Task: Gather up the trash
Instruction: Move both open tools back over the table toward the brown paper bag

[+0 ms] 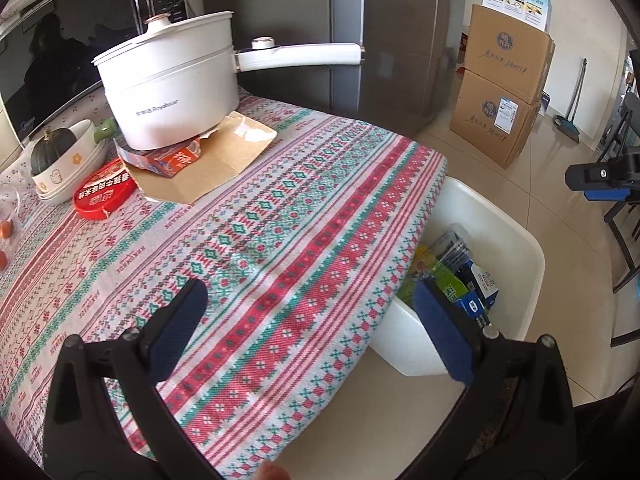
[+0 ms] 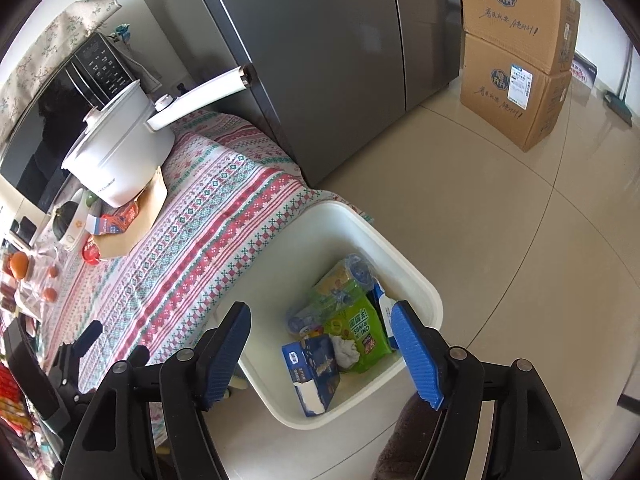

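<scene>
A white bin (image 2: 420, 280) stands on the floor beside the table and holds several wrappers and boxes, among them a green snack bag (image 2: 360, 332) and a blue box (image 2: 312, 376). My right gripper (image 2: 320, 344) hangs open and empty over the bin. The bin also shows in the left wrist view (image 1: 516, 236). My left gripper (image 1: 312, 316) is open and empty above the table's patterned cloth (image 1: 280, 220), at the edge near the bin. A red lid (image 1: 105, 194), a torn red carton (image 1: 168, 160) and brown cardboard (image 1: 224, 152) lie at the far left of the table.
A white electric pot (image 1: 172, 88) sits on the cardboard. A bowl with a dark squash (image 1: 60, 156) stands beside it, with a microwave (image 1: 52, 60) behind. A grey fridge (image 2: 320, 60) and stacked cardboard boxes (image 2: 520, 60) stand on the tiled floor.
</scene>
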The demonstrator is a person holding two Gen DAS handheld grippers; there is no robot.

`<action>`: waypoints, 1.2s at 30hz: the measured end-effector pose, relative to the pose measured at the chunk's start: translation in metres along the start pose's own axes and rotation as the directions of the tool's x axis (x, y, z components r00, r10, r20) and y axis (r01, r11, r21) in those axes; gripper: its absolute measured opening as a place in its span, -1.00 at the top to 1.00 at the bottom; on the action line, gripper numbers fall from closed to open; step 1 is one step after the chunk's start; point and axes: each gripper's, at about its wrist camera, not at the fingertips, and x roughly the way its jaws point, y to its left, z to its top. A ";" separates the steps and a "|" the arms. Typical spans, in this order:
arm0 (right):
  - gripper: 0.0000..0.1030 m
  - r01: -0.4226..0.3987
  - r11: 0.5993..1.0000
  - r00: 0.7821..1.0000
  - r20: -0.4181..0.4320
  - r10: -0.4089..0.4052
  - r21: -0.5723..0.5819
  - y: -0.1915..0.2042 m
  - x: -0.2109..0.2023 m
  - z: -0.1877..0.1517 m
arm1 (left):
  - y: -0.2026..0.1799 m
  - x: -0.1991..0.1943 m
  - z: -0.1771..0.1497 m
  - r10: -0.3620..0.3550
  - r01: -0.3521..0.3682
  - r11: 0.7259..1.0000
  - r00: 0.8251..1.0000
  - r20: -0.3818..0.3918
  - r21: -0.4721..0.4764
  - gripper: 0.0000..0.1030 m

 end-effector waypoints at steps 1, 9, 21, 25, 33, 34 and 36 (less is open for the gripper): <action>-0.47 0.000 1.000 1.000 0.006 0.000 -0.008 0.005 0.000 0.001 | 0.008 -0.001 0.001 0.009 -0.009 1.000 1.000 0.001 -0.017 -0.98; -0.51 -0.001 0.998 1.000 0.016 0.002 -0.061 0.043 0.012 0.009 | 0.079 0.000 0.020 0.116 -0.109 0.975 0.993 0.024 -0.192 -0.98; -0.53 0.089 0.975 0.996 0.039 -0.083 -0.205 0.096 0.048 0.025 | 0.152 0.072 0.049 -0.002 -0.011 0.916 1.000 -0.031 -0.402 -0.56; -0.53 0.081 0.967 0.997 0.037 -0.074 -0.241 0.108 0.052 0.024 | 0.164 0.101 0.056 -0.057 0.029 0.879 0.997 -0.044 -0.476 -0.19; -0.54 0.118 0.949 0.993 0.050 -0.108 -0.293 0.119 0.057 0.022 | 0.177 0.088 0.038 -0.110 0.075 0.840 0.993 -0.034 -0.537 0.91; -0.54 0.112 0.951 0.994 0.044 -0.103 -0.288 0.119 0.058 0.022 | 0.180 0.078 0.034 -0.102 0.071 0.840 0.994 -0.027 -0.538 0.91; -0.54 0.089 0.956 0.996 0.036 -0.082 -0.279 0.123 0.058 0.020 | 0.187 0.055 0.027 -0.090 0.069 0.838 0.996 -0.013 -0.542 0.92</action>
